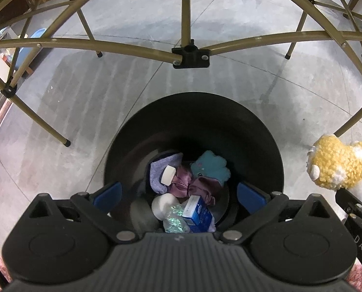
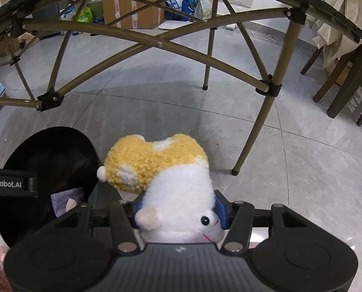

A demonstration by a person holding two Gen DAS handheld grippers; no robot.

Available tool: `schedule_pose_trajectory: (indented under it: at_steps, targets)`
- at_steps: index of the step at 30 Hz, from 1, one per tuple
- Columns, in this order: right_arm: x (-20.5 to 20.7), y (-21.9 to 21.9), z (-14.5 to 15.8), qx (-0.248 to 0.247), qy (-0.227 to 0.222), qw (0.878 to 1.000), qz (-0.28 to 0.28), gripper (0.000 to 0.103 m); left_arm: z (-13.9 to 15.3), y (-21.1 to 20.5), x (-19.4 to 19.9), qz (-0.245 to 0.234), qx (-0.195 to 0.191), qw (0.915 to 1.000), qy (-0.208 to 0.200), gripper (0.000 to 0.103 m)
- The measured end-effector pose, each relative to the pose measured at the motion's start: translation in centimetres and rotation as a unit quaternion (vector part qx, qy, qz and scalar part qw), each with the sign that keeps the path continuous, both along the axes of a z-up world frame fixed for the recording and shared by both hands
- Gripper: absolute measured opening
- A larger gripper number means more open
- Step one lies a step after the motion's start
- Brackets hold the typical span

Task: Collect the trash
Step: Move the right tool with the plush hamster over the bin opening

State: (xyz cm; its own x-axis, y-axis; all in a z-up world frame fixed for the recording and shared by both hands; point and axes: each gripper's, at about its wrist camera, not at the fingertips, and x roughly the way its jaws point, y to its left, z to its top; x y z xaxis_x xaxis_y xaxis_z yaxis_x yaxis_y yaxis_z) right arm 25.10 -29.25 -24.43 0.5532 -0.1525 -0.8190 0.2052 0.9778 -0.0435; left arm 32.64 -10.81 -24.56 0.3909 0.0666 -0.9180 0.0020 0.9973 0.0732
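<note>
Both wrist cams look steeply down; share bin [image 1: 193,121], plush [image 2: 156,165].

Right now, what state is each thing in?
Bin: open, upright, partly filled.
Left gripper: open, empty, over the bin.
Right gripper: shut on the plush.
Plush: held beside the bin, not yet in.
Blue box: lying in the bin.

Fuzzy cloth plush toy [image 2: 171,170], smooth black plastic bin [image 1: 193,121], glossy grey floor tiles [image 2: 302,158].
</note>
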Motion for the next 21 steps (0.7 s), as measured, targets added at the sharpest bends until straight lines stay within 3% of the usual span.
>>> schedule_pose_trajectory:
  at_steps: [21]
  targets:
    - [1.3,5.6,1.2,-0.001,-0.004,0.998,0.056,0.054,2.4,6.0,-1.2,0.021,0.004,0.9993,-0.030,0.103]
